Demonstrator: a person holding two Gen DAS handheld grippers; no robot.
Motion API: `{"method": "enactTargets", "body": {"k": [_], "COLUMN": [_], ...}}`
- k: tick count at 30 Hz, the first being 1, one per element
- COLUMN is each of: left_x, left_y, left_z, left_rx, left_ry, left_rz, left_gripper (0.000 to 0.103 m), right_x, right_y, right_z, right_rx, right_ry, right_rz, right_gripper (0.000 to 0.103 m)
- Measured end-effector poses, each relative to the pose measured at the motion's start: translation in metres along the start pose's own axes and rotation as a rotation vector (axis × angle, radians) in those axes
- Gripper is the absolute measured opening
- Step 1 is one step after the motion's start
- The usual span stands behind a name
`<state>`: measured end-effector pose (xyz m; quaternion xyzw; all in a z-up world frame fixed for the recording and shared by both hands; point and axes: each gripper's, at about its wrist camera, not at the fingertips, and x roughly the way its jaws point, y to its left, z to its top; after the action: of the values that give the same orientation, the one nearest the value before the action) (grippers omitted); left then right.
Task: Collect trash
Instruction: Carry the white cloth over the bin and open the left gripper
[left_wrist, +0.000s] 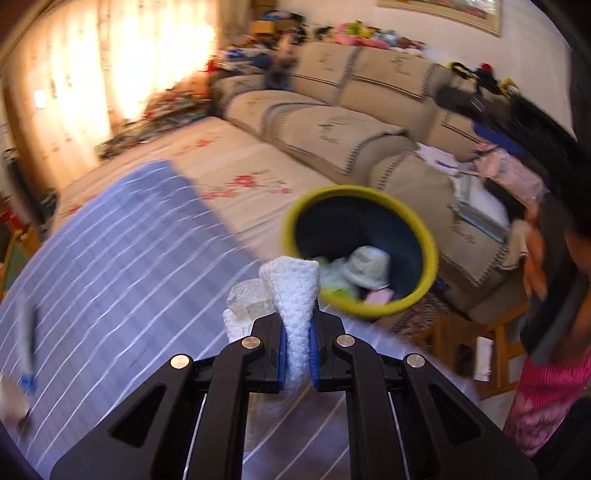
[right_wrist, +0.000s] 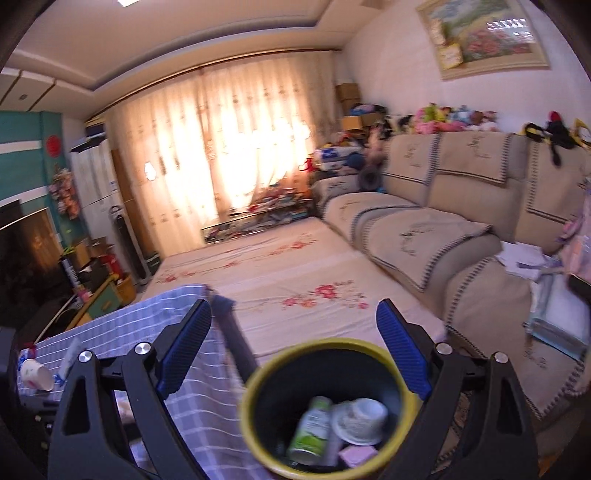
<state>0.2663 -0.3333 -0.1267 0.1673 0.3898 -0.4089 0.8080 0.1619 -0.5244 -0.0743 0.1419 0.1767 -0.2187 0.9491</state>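
Observation:
My left gripper (left_wrist: 297, 350) is shut on a white foam piece (left_wrist: 295, 291) and holds it above the blue striped tablecloth (left_wrist: 110, 266), just short of the yellow-rimmed dark trash bin (left_wrist: 424, 236). The bin holds a paper cup (left_wrist: 367, 267) and other scraps. My right gripper (right_wrist: 295, 350) is open and empty, right above the same bin (right_wrist: 255, 380), which holds a green can (right_wrist: 310, 432), a white cup (right_wrist: 364, 417) and a pink item (right_wrist: 356, 456). A tipped paper cup (right_wrist: 37, 374) lies on the tablecloth (right_wrist: 199, 413) at the left.
A beige sofa (right_wrist: 443, 221) runs along the right, with papers and clothes (left_wrist: 476, 192) on its near seat. A floral-covered bed (right_wrist: 280, 266) lies beyond the table. A wooden stool (left_wrist: 476, 343) stands by the bin. A person in pink (left_wrist: 550, 387) is at the right edge.

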Motion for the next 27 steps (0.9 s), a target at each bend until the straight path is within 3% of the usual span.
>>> {"method": "enactTargets", "body": {"k": [6,13,17,20,24,27], "left_x": [0.067,0.146,0.178,0.184,0.160,0.110], "left_y": [-0.045,-0.067,-0.067,-0.064,-0.045,-0.021], "left_z": [0.049,0.073,0.078,0.079,0.076,0.064], "left_rx": [0.048,0.019,-0.017,-0.027,-0.082,-0.134], "left_ry": [0.079,0.168,0.200,0.176,0.125,0.014], "left_rz": [-0.087,-0.100,-0.089,-0.064,-0.098,-0.092], "left_gripper": [0.010,0.016,0.046,0.069,0.069,0.074], "right_x": [-0.008,-0.011,-0.010,-0.008,-0.006,-0.003], "right_y": [-0.079,-0.117,-0.110,-0.102,-0.089,-0.076], "right_z": [-0.024,-0.041,-0.039,-0.036,-0.035,-0.035], "right_rx": [0.079,0.112,0.103,0.092,0.079,0.065], "right_ry": [0.058,0.091,0.092,0.096,0.103,0.107], "right_rz": [-0.143,-0.185,-0.179,-0.178,-0.168,-0.145], "right_gripper": [0.086,0.086,0.086,0.086,0.086,0.086]}}
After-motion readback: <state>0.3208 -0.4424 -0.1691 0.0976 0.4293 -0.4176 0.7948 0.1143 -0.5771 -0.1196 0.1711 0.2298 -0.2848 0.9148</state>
